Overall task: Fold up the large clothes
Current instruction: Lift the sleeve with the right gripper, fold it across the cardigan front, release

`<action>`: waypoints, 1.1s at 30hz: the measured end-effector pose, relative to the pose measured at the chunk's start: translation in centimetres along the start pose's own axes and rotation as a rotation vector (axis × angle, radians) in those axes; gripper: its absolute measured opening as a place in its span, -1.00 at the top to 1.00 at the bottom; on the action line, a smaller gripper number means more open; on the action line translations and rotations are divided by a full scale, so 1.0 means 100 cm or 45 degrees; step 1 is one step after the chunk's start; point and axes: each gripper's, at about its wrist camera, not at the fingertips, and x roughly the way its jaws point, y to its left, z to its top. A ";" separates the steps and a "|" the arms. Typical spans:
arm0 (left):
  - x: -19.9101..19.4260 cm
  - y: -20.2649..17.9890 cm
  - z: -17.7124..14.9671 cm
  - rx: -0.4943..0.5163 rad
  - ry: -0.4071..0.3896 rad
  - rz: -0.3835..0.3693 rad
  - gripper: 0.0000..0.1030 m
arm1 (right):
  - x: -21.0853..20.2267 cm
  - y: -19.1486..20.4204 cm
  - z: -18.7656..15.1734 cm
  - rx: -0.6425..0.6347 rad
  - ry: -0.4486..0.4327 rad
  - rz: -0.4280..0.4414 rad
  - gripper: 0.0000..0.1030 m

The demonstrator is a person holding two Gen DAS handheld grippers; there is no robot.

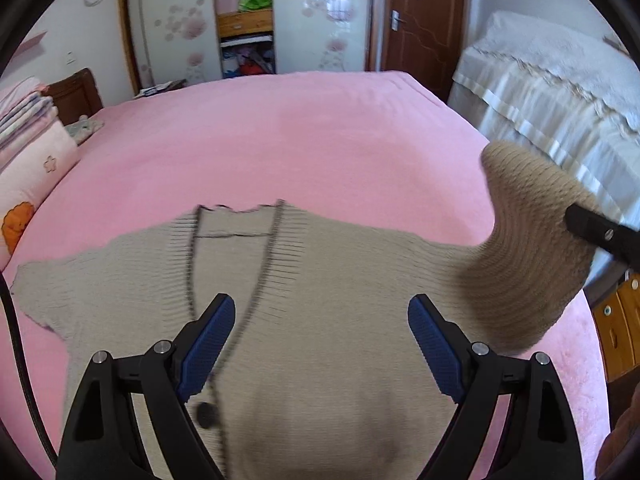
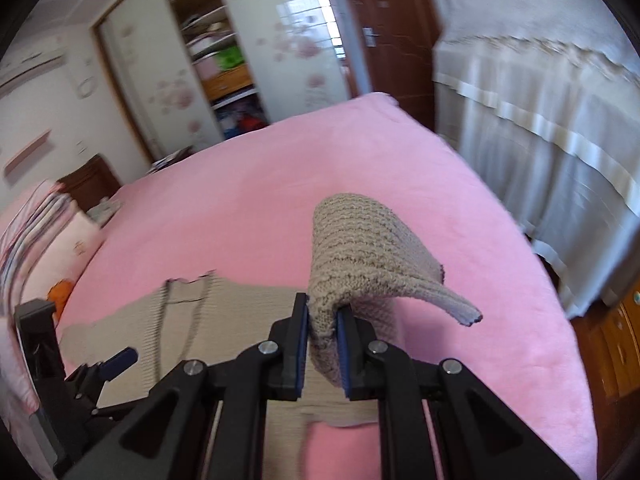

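Note:
A beige knitted cardigan [image 1: 320,288] lies spread flat on the pink bed [image 1: 300,140], neckline away from me, a dark button [image 1: 206,414] on its front. My left gripper [image 1: 322,312] is open and empty, hovering just above the cardigan's chest. My right gripper [image 2: 323,310] is shut on the cardigan's right sleeve [image 2: 360,248] and holds it lifted above the bed; the sleeve end droops over to the right. The lifted sleeve [image 1: 528,248] and a right finger [image 1: 600,234] show at the right of the left wrist view. The left gripper [image 2: 116,360] shows at lower left in the right wrist view.
Folded pink bedding and pillows [image 1: 28,148] are stacked at the bed's left edge. A second bed with a white cover [image 1: 560,92] stands to the right across a narrow gap. A wardrobe [image 1: 244,20] and a brown door [image 1: 420,20] are behind.

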 end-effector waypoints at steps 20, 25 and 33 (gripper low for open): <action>0.029 0.175 -0.032 -0.245 0.121 -0.077 -0.70 | 0.109 0.166 -0.093 -0.335 0.286 -0.011 0.75; 0.033 0.177 -0.035 -0.242 0.130 -0.082 -0.70 | 0.125 0.187 -0.111 -0.437 0.316 -0.052 0.69; 0.039 0.179 -0.045 -0.230 0.158 -0.081 -0.70 | 0.126 0.204 -0.136 -0.516 0.354 0.003 0.07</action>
